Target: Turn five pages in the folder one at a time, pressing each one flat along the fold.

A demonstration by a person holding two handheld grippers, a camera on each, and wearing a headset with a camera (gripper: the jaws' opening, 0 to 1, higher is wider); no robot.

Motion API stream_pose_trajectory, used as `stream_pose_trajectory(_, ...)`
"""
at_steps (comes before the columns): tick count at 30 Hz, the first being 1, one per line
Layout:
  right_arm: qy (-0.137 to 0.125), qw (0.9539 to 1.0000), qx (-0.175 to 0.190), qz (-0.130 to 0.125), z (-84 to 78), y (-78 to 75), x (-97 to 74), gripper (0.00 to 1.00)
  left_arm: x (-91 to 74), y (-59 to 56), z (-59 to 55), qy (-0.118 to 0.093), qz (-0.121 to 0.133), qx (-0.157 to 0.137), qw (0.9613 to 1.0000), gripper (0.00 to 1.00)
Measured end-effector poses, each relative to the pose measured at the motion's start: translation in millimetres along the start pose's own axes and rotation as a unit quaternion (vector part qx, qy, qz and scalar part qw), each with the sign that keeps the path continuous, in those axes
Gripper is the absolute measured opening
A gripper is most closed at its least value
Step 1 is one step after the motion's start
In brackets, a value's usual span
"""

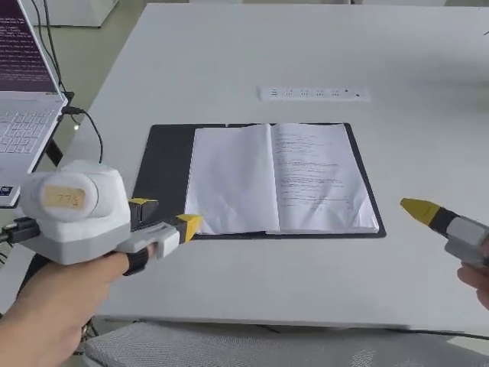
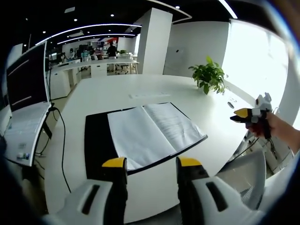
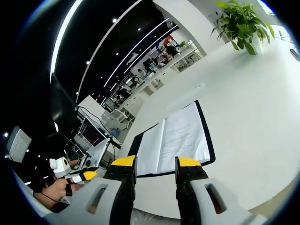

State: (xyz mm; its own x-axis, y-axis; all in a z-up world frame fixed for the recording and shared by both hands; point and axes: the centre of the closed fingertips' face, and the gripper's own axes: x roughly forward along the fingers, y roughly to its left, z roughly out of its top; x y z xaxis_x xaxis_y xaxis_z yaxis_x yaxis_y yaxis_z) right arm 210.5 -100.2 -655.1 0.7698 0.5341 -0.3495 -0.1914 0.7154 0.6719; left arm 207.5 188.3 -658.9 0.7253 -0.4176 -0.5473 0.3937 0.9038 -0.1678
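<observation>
A black folder lies open on the white table, with a blank page on its left side and a printed page on its right. My left gripper hovers open near the folder's front left corner, nothing between its yellow tips. In the left gripper view the folder lies ahead of the left gripper. My right gripper hangs off the folder's front right corner, apart from it. In its own view the right gripper stands open, the folder beyond it.
An open laptop sits at the far left with a black cable trailing toward the folder. A white power strip lies behind the folder. A potted plant stands at the table's far side. The table's front edge runs close below the grippers.
</observation>
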Motion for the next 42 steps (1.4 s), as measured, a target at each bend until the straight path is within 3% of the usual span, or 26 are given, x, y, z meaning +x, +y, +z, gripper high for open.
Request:
stream_pose_trajectory(8, 0.026, 0.9996, 0.006, -0.005, -15.0, -18.8, 17.7, 0.3, 62.7, -33.0, -4.9, 0.011, -0.032, 0.023, 0.9992, 0.41)
stream_pose_trajectory(11, 0.038, 0.9992, 0.007, -0.005, -22.8, -23.8, 22.8, 0.3, 84.4, -46.3, -15.5, 0.037, -0.048, 0.046, 0.9971, 0.41)
stream_pose_trajectory(19, 0.063, 0.9978, 0.013, -0.013, -41.3, -37.8, 33.2, 0.3, 135.0, -79.2, -26.0, 0.054, -0.064, 0.058, 0.9948, 0.41)
stream_pose_trajectory(26, 0.056, 0.9978, 0.028, -0.021, -40.9, -49.1, 40.6, 0.29, 169.0, -100.5, -26.3, 0.049, -0.072, 0.08, 0.993, 0.42)
stream_pose_trajectory(31, 0.054, 0.9975, 0.039, -0.025, -40.6, -55.0, 48.0, 0.29, 192.5, -106.4, -33.0, 0.052, -0.068, 0.092, 0.992, 0.42)
stream_pose_trajectory(36, 0.055, 0.997, 0.049, -0.022, -43.1, -54.6, 53.6, 0.29, 205.1, -110.4, -34.6, 0.041, -0.062, 0.114, 0.9907, 0.42)
stream_pose_trajectory(42, 0.056, 0.9968, 0.052, -0.024, -49.3, -59.3, 63.0, 0.29, 227.8, -124.5, -27.7, 0.015, -0.065, 0.124, 0.99, 0.43)
